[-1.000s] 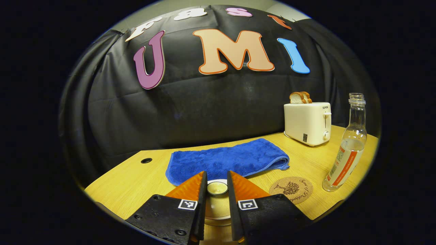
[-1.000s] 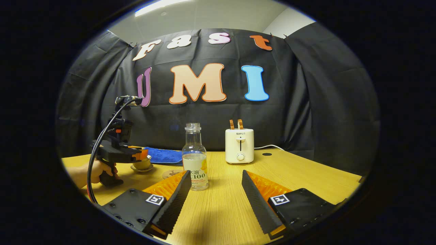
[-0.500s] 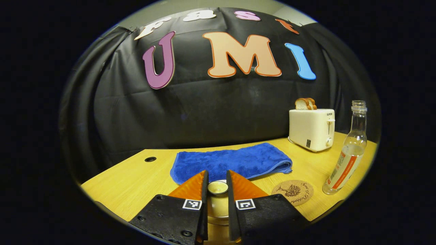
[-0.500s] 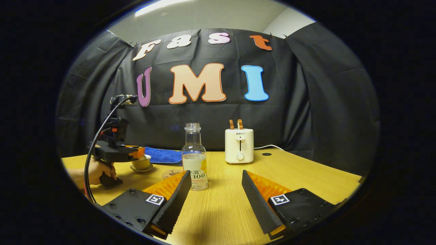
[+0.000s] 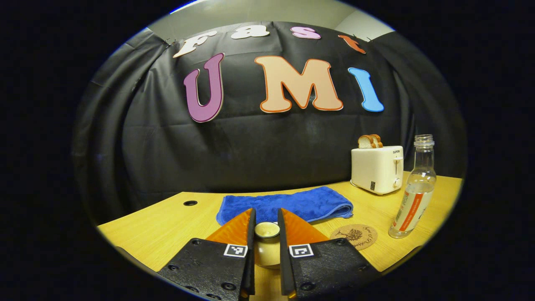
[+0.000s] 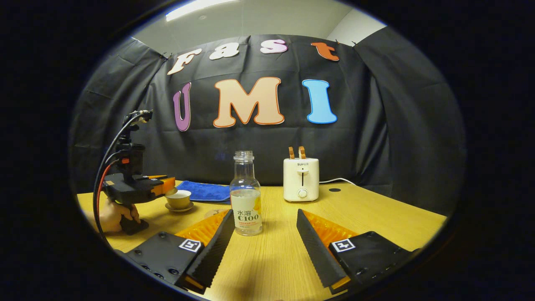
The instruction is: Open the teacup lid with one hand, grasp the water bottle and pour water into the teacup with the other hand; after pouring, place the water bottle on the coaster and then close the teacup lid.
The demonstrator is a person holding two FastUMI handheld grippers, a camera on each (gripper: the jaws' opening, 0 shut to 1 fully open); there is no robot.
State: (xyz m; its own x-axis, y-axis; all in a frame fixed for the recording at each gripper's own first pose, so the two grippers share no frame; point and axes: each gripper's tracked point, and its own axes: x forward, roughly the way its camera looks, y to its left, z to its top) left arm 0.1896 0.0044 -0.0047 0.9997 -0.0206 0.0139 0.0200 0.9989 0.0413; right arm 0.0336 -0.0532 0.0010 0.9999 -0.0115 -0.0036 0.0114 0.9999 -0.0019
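With its knob pinched between the narrow fingers of the left gripper [image 5: 266,236], the teacup lid [image 5: 267,230] hangs clear of the open teacup [image 6: 179,199] near the table's [image 6: 376,217] left edge, freeing it for pouring. Right gripper [image 6: 263,234]: jaws wide, empty, facing the water bottle [image 6: 246,194] at mid-table; cork coaster [image 5: 354,236] beside it.

Landmark: water bottle [image 6: 246,193], upright on the desk [image 6: 376,213].
Toaster [image 6: 301,179]: behind the bottle, to its right.
Coaster [image 5: 353,236]: just left of the bottle.
Towel [image 5: 288,205]: left of the bottle, farther back.
Teacup [image 6: 178,199]: well left, on a saucer [image 6: 179,207].
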